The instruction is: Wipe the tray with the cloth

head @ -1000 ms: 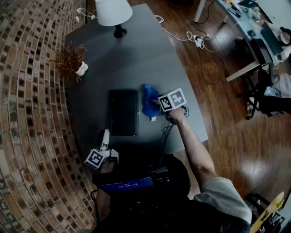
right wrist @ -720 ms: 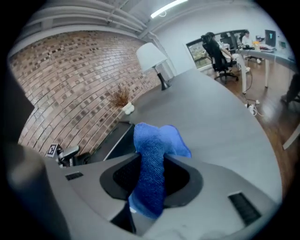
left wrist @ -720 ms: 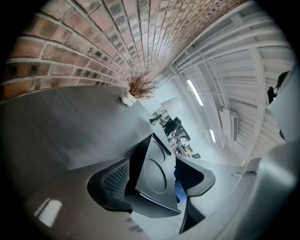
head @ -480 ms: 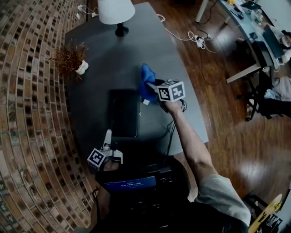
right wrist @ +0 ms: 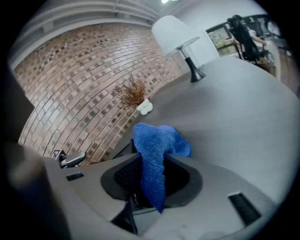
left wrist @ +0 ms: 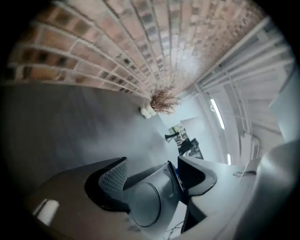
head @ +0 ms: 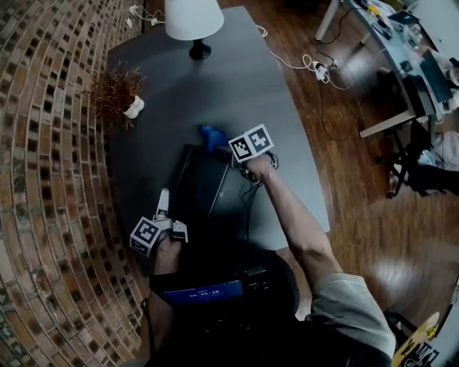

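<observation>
The dark rectangular tray lies on the grey table in the head view. My right gripper is at the tray's far right corner, shut on the blue cloth. In the right gripper view the cloth hangs bunched between the pads, above the table. My left gripper hovers by the tray's near left edge. Its jaws have just been opening and stand open, with nothing between them in the left gripper view.
A white-shaded lamp stands at the table's far end. A dried plant in a white pot sits by the brick wall on the left. Cables and a power strip lie on the wooden floor to the right.
The right gripper carried the cloth from the table right of the tray, first away from me and then left, to the tray's far right corner. The left gripper edged toward the tray.
</observation>
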`<state>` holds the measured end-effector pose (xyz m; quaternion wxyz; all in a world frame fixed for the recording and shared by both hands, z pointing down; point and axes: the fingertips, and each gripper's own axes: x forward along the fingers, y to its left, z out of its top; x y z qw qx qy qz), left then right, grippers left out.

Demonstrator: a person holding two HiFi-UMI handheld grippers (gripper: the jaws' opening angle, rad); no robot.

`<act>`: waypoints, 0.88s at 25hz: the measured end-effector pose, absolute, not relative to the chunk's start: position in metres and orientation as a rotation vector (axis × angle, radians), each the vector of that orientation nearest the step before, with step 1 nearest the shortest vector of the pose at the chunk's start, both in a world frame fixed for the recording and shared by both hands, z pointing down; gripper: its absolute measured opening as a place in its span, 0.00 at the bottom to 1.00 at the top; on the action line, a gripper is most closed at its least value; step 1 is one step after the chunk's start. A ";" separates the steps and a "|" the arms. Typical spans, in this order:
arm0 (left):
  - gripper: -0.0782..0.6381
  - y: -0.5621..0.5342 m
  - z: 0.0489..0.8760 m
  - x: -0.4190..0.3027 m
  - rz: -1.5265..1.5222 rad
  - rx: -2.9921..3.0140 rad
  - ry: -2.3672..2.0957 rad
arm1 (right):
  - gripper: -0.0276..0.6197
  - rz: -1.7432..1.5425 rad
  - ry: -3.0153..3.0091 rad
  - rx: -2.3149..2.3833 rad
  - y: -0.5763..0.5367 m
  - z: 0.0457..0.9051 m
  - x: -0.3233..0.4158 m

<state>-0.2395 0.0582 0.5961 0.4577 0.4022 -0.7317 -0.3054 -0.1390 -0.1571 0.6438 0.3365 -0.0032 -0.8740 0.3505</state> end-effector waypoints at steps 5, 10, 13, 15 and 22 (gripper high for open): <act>0.45 0.026 0.582 -0.265 -0.480 1.346 -1.704 | 0.23 1.269 -2.250 0.035 -0.129 0.644 -0.070; 0.47 0.026 0.584 -0.226 -0.150 1.522 -1.800 | 0.23 1.521 -2.416 0.057 -0.206 0.608 -0.107; 0.47 0.027 0.586 -0.224 -0.145 1.494 -1.824 | 0.23 1.574 -2.313 -0.066 -0.188 0.618 -0.153; 0.47 0.030 0.586 -0.224 -0.175 1.479 -1.810 | 0.23 1.590 -2.263 -0.095 -0.167 0.627 -0.149; 0.47 0.028 0.584 -0.229 -0.156 1.471 -1.859 | 0.23 1.400 -2.107 -0.124 -0.105 0.649 -0.015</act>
